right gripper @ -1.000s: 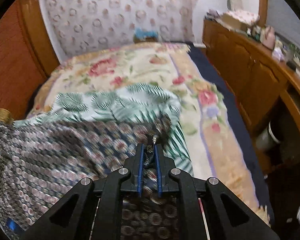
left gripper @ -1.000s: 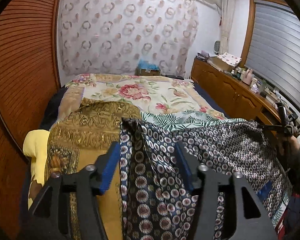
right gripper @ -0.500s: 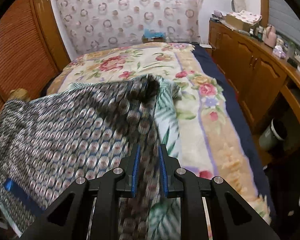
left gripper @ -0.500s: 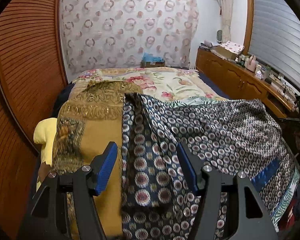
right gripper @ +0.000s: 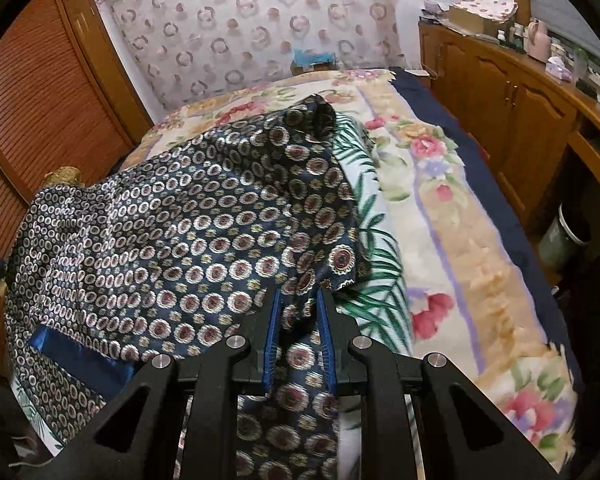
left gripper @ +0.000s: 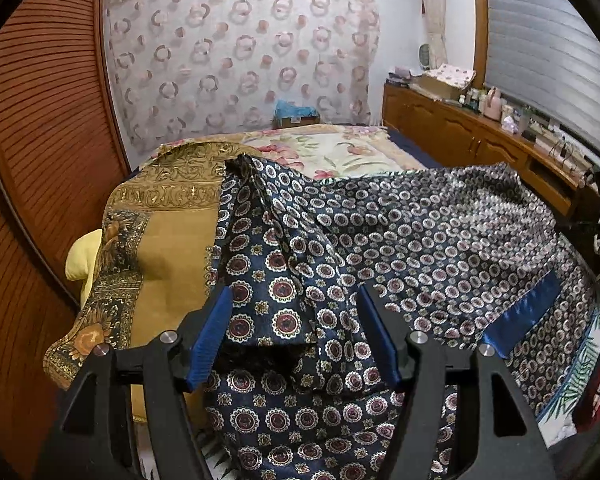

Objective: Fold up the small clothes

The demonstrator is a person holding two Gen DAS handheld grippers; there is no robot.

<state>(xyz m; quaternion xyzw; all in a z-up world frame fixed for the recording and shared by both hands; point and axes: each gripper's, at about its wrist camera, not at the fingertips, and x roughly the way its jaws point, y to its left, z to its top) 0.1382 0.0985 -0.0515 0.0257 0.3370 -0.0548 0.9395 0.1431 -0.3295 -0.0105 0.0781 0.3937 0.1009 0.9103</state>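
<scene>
Floral bed (right gripper: 440, 200), right claw (right gripper: 298, 312) seemingly clenching patterned garment (right gripper: 204, 216), left claw (left gripper: 296, 320) released over it.

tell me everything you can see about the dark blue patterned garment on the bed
The dark blue silky garment with round medallion print lies spread and rumpled across the bed, with a plain bright blue band near one edge. It overlaps a mustard gold ornate cloth and a palm-leaf print fabric. The right tongs pinch a gathered strip of it; the left tongs stand open over a fold.
</scene>
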